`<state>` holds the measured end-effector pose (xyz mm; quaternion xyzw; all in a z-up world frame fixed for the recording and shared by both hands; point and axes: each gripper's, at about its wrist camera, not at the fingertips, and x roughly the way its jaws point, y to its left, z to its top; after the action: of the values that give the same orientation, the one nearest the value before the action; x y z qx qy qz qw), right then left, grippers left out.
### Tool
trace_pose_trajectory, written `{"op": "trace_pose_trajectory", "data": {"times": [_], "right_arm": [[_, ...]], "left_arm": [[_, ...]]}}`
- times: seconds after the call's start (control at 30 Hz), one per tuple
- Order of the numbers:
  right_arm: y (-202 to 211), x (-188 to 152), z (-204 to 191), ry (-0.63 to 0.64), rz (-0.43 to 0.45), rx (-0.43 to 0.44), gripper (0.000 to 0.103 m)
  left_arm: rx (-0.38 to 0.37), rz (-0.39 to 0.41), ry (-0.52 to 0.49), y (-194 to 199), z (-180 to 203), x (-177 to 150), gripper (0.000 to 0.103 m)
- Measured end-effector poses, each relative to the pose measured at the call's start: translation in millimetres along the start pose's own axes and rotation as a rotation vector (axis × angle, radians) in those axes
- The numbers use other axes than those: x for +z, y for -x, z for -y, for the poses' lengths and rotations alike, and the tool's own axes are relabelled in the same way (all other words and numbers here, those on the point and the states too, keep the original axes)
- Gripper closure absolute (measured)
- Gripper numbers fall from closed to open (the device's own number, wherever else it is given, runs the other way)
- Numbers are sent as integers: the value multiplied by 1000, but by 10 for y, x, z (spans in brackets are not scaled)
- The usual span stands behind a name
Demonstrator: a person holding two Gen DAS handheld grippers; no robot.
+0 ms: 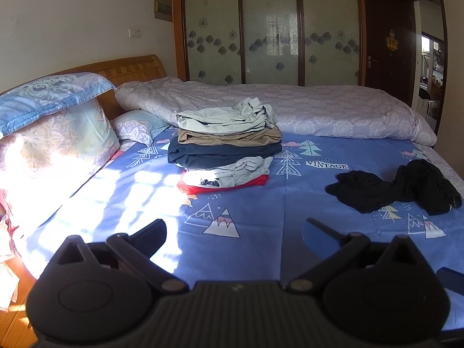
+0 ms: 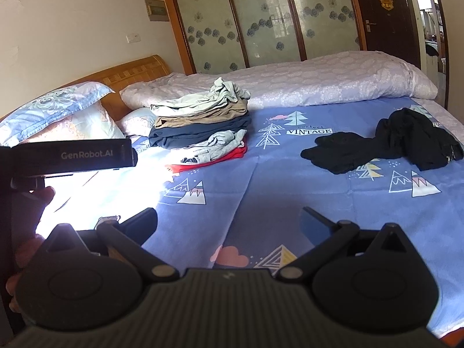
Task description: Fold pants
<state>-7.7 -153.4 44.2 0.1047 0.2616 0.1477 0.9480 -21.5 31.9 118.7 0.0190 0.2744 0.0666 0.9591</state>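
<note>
A wide bed (image 1: 261, 203) fills both views, covered by a blue sheet (image 2: 261, 179) printed with trees and mountains. Along its far side lies a long rolled pale lilac quilt (image 1: 319, 110), and pillows (image 1: 52, 133) lean against the wooden headboard (image 1: 133, 68) at the left. Near the middle of the bed stands a stack of folded clothes (image 1: 226, 148), pale green on top, then tan, navy, grey and red. The black pants (image 1: 406, 185) lie crumpled and unfolded on the sheet toward the right, well apart from the stack. The left tongs (image 1: 235, 232) hover above the sheet with fingers spread apart, holding nothing. The right tongs (image 2: 229, 223) are likewise spread wide and empty. A hand (image 2: 34, 211) gripping the left device shows at the left edge of the right wrist view.
</note>
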Motion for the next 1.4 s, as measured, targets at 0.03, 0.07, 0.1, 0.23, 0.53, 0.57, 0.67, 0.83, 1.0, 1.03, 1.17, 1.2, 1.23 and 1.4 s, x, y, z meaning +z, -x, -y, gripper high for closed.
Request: {"op": "trace_pose_trajectory", "data": {"times": [0.03,0.07,0.1,0.23,0.53,0.57,0.67,0.83,1.0,1.03,1.17,1.2,1.23,1.4], "right_arm": [[1,-3,6,-1,1,0,0],[3,-5,10,-1,1,-1,0],[2,-9,11,-2,1,-1,0],[-4,-15,-4,-7,1,1,0],[-2,-17,10,-15,0,0,0],[-5,-14,14,-17,-1,0,0],[-4,-15,9,-17,1,0,0],[-2,-10,10,-17,3,1,0],[-2,-8,9,-19,3,1,0],[-6,-8,-2,-21,3,0,0],[-6,-5,-3,-19,4,0,0],[-8,-6,-6,-20,4,0,0],[-8,-3,-8,-21,4,0,0],[-6,-6,-23,-20,8,-1,0]], "left_arm": [[5,3,-5,2,4,-5,0],[9,6,-10,2,11,-8,0],[10,7,-13,4,14,-10,0],[15,9,-20,0,29,-14,0],[30,5,-26,-43,13,-22,0],[34,3,-28,-46,15,-25,0],[40,-6,-26,-59,3,-29,0],[36,-24,-13,-80,-28,-34,0],[36,-20,-15,-79,-39,-27,0],[36,-19,-16,-79,-39,-18,0],[46,-16,-5,-77,-47,-14,0],[52,-26,-2,-83,-51,-18,0],[55,-34,-4,-98,-53,-17,0],[66,-28,-18,-114,-37,13,0]]}}
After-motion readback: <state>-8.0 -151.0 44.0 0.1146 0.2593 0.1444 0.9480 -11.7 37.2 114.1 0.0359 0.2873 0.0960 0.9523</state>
